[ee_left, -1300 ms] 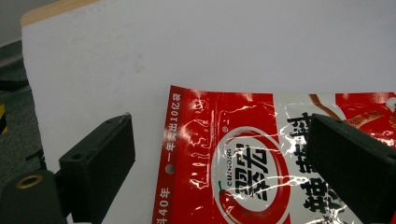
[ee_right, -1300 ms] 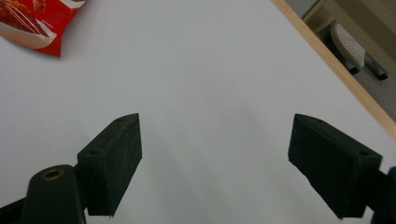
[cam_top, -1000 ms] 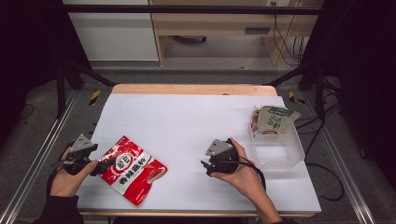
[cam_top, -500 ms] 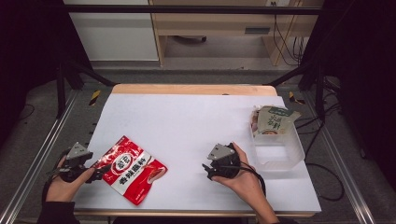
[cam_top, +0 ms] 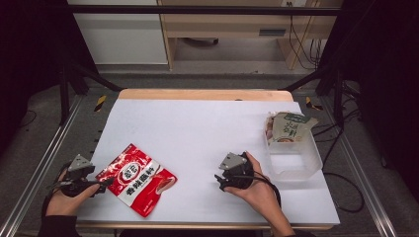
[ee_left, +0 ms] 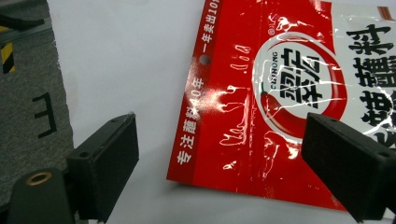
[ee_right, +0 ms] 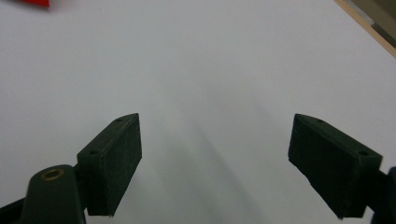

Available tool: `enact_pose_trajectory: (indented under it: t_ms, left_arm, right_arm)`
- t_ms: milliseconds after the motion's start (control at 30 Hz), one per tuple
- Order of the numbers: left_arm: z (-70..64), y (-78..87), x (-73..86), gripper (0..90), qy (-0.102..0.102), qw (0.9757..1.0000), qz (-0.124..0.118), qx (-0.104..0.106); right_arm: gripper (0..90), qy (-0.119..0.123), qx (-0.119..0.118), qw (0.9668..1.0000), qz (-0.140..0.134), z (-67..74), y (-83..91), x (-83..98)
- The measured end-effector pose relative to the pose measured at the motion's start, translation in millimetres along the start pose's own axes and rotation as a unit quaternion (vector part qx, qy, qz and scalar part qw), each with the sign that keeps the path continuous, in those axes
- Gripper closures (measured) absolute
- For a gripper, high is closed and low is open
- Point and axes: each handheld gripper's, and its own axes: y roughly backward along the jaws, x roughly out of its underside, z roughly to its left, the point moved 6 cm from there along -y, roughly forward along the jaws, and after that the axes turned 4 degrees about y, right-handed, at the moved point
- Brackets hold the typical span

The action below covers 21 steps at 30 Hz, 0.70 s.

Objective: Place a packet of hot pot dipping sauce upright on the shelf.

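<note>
At the near edge of the table (cam_top: pixel 207 123), in the high view, we see two forearms coming in from the bottom, each hand holding a set of tongs. On the left side, the left hand (cam_top: pixel 62 200) holds the left tongs (cam_top: pixel 101 182) at the near left corner of the white table top, and their tips point toward a red packet (cam_top: pixel 137 178) that lies flat just beside them. From the left gripper view we look along these tongs (ee_left: pixel 229 175): the two black jaws stand wide apart and hold nothing. One jaw is over the bare white surface near the table edge, the other is over the red packet (ee_left: pixel 261 107), and the near corner of the packet lies between them. We cannot tell if a jaw touches it. The packet is glossy, with white print along its edge and a round white and red label.

More to the right, the right hand (cam_top: pixel 257 190) holds the right tongs (cam_top: pixel 221 178) over the bare table. From the right gripper view, these tongs (ee_right: pixel 217 163) are also spread wide with only the white surface between the jaws.

Farther back on the right side stands a clear plastic box (cam_top: pixel 296 163). A pale packet with a green top (cam_top: pixel 286 128) leans in its far end, partly sticking out over the rim.
</note>
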Motion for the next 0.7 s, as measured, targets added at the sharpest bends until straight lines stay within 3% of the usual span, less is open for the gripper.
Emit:
enact_pose_trajectory:
  t_ms: [433,700]
  left_arm:
    - [2.9,-2.1,4.0,18.4,0.023,0.9995,0.011,0.019]
    - [1.7,-2.2,4.5,22.9,0.023,0.9993,0.015,0.027]
  right_arm:
    - [17.4,0.004,-0.006,0.9999,0.012,2.4,-2.6,2.9]
    - [17.4,0.008,-0.007,0.9998,0.015,2.8,-2.8,3.5]
